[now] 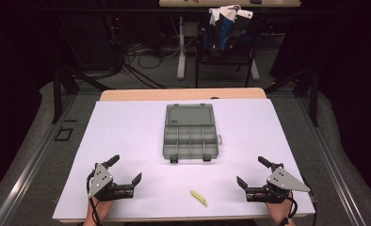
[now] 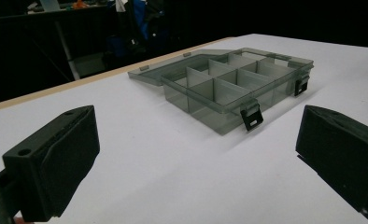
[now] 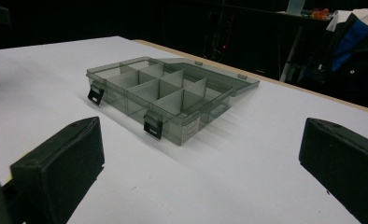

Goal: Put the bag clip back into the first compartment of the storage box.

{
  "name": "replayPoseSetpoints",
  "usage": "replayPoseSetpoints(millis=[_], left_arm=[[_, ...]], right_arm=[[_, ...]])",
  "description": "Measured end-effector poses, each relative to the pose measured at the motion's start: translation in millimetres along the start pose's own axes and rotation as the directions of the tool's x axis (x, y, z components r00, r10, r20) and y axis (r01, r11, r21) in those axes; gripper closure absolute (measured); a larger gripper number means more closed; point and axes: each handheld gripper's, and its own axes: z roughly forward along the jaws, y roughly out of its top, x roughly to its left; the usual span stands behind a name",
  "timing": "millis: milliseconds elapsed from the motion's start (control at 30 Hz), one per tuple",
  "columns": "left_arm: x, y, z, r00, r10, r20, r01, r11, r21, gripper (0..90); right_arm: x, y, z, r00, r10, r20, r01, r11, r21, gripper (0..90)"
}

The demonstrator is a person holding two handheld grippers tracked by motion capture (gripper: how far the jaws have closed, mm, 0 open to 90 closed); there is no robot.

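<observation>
A grey see-through compartment box (image 1: 190,136) lies open in the middle of the white table, lid (image 1: 189,114) folded flat toward the far side, its compartments bare. A small yellow-green stick (image 1: 198,197) lies near the front edge, between the two hands. My left gripper (image 1: 125,170) rests at the front left, jaws wide apart with nothing between them. At the front right my right gripper (image 1: 252,172) also stands open and holds nothing. The box (image 2: 233,88) sits ahead of the left jaws, and the box (image 3: 163,95) ahead of the right jaws.
The white table sheet (image 1: 127,132) ends at a wooden edge at the back. Beyond it stand a chair with blue and white clothing (image 1: 226,23), a desk leg and floor cables (image 1: 141,56). Metal rails run along both sides of the table.
</observation>
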Motion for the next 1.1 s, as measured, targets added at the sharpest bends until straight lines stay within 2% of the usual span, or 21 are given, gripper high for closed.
replayPoseSetpoints(millis=[400, 567, 667, 700, 767, 833, 967, 1100], left_arm=[[0.4, -0.7, 1.2, 1.0, 0.005, 0.002, -0.005, 0.9999, 0.011, 0.0], [-0.5, -0.5, 1.8, 1.0, 0.007, 0.001, -0.007, 0.9999, 0.01, 0.0], [0.2, -0.6, 1.9, 0.9999, 0.016, -0.002, -0.016, 0.9997, 0.017, 0.0], [0.1, -0.6, 1.8, 0.9999, 0.014, -0.006, -0.014, 0.9998, 0.016, 0.0], [0.0, -0.6, 1.6, 0.9999, 0.012, -0.007, -0.012, 0.9998, 0.015, 0.0], [0.0, -0.6, 1.6, 0.9999, 0.013, -0.008, -0.013, 0.9998, 0.014, 0.0], [1.1, -0.8, 1.9, 0.9998, 0.019, -0.008, -0.019, 0.9997, 0.017, 0.0], [0.5, -0.6, 2.2, 0.9999, 0.015, -0.007, -0.015, 0.9997, 0.018, 0.0]], right_arm=[[1.8, 4.4, 1.2, 1.0, 0.006, -0.007, -0.005, 0.999, 0.033, 0.0], [4.3, 9.7, 1.9, 0.9996, 0.016, -0.023, -0.014, 0.997, 0.071, 0.0], [6.3, 12.7, 4.0, 0.9991, 0.024, -0.034, -0.021, 0.997, 0.07, 0.0], [9.6, 15.5, 6.4, 0.999, 0.018, -0.041, -0.014, 0.995, 0.099, 0.0], [10.9, 16.3, 8.0, 0.9989, 0.012, -0.045, -0.007, 0.994, 0.109, 0.0], [17.5, 18.6, 14.8, 0.9973, -0.003, -0.073, 0.013, 0.99, 0.139, 0.0], [23.4, 20.5, 22.1, 0.9951, -0.025, -0.095, 0.039, 0.987, 0.153, 0.0], [30.0, 24.5, 29.0, 0.9922, -0.025, -0.122, 0.048, 0.982, 0.184, 0.0]])
